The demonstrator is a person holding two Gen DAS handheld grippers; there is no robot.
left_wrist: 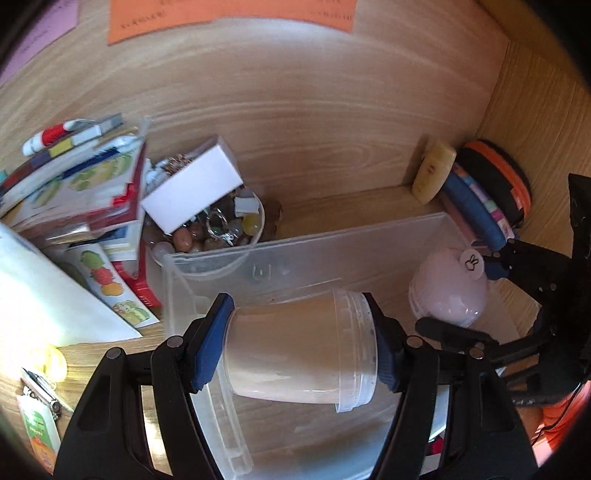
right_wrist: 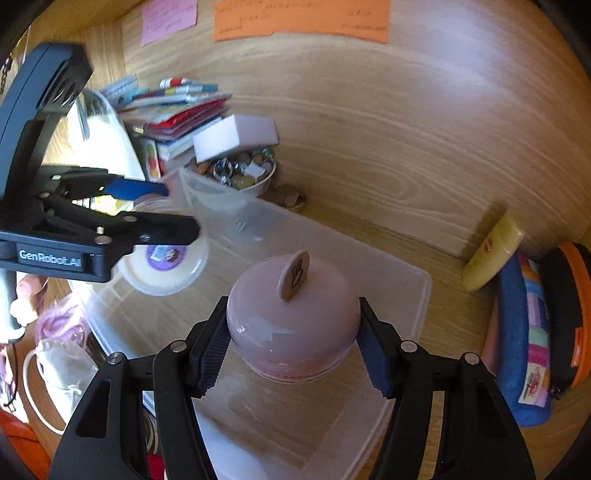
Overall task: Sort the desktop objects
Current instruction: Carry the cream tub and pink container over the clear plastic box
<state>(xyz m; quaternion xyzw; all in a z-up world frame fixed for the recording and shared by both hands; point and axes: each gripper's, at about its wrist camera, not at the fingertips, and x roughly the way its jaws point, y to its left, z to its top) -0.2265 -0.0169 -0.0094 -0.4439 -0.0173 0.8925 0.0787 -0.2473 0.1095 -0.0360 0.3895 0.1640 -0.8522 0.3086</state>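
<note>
- Wood-grain table [right_wrist: 388, 140] and a matching back panel fill the background; one orange paper note [right_wrist: 301, 18] and one pink note [right_wrist: 169, 17] are seen on the panel.
- One clear plastic bin [right_wrist: 413, 295], rectangular and thin-walled, is taken as the landmark; it lies on the table.
- The left claw [left_wrist: 299, 347] is held level over the bin, and its two blue-padded fingers [left_wrist: 210, 343] are closed on one translucent round tub [left_wrist: 299, 350], tipped on its side with the lid toward the right.
- The tub's ribbed lid and a purple label on its base are shown in the right wrist view.
- The right claw [right_wrist: 291, 347] is reached in above the bin, and one smooth pink domed jar [right_wrist: 291, 325] is gripped between its two fingers; a round tag with a rabbit mark stands upright on the jar's top.
- Behind the bin's far left corner, one white bowl of pebbles [left_wrist: 221, 225] is seen, with one white box [left_wrist: 194, 188] resting on it.
- Left of the bin a stack of books [left_wrist: 74, 184] is piled.
- Right of the bin, one yellow tube [right_wrist: 493, 254] is leaned against the panel, beside one blue pencil case [right_wrist: 517, 350] and one black-and-orange pouch [right_wrist: 569, 314].
</note>
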